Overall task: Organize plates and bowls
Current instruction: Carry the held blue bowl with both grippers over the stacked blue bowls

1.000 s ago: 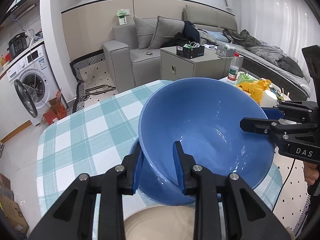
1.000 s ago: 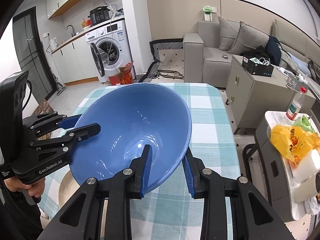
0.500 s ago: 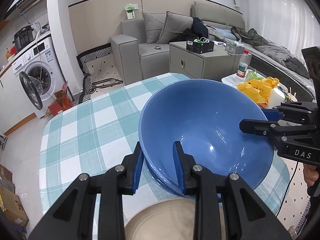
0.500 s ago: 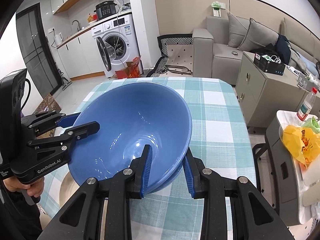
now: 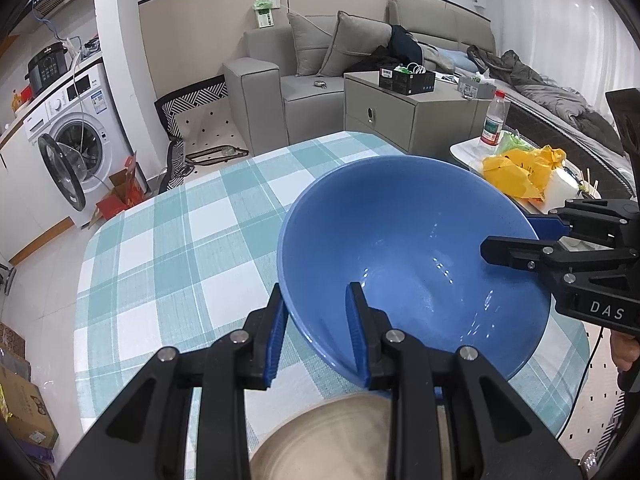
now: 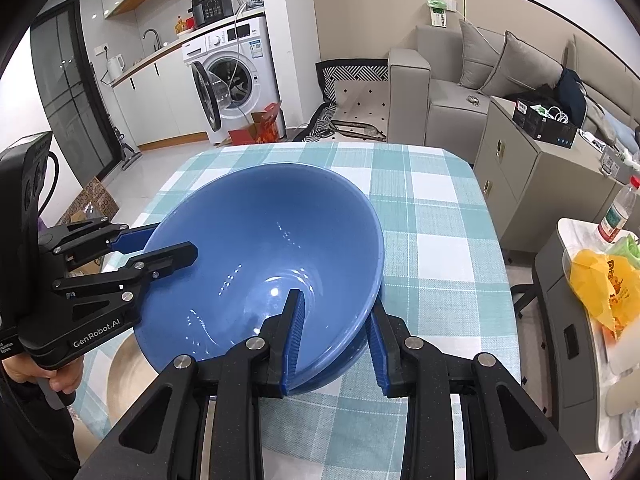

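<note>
A home — an open living space with a grey sofa (image 5: 320,64) and cushions, a washing machine (image 6: 236,76) under a kitchen worktop, and a checked tablecloth (image 5: 180,248).

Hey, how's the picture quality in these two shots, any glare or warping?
Left wrist view: small white glints on the blue bowl, walls bowed by the fisheye, dark corners. Right wrist view: similar glints in the bowl, yellow bag smeared at the edge.

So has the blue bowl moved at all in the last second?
Yes. The blue bowl has come down toward the checked tablecloth: in the left wrist view the sofa behind it now shows well above its rim, and more cloth is visible.
</note>
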### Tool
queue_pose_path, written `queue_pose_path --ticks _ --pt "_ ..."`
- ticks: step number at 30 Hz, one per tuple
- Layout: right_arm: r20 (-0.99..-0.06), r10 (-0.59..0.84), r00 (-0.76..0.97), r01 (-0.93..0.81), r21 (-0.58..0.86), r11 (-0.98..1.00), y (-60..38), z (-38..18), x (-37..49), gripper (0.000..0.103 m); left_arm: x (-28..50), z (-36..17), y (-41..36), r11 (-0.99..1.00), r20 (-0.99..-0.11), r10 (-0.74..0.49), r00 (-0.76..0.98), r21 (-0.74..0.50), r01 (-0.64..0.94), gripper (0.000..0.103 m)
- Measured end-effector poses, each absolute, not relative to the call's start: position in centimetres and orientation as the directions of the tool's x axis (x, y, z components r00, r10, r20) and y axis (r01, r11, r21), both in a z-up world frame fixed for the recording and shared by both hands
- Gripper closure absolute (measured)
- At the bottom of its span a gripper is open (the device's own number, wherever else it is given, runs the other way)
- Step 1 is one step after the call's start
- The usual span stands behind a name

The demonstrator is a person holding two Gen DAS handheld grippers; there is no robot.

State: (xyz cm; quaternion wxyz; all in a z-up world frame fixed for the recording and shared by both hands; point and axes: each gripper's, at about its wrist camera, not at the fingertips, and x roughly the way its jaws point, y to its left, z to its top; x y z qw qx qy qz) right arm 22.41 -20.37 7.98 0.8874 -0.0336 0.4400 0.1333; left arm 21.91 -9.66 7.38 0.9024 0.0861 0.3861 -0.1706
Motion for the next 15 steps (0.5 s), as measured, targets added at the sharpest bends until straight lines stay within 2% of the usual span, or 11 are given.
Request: queue_pose_path --ticks 15 --pt "-0.807 0.190 0.560 -0.263 0.045 0.964 -20.2 6.3 22.9 0.071 22.4 6.0 -9.9 0.927 -0.744 -0.220 0.631 0.042 0.373 0.076"
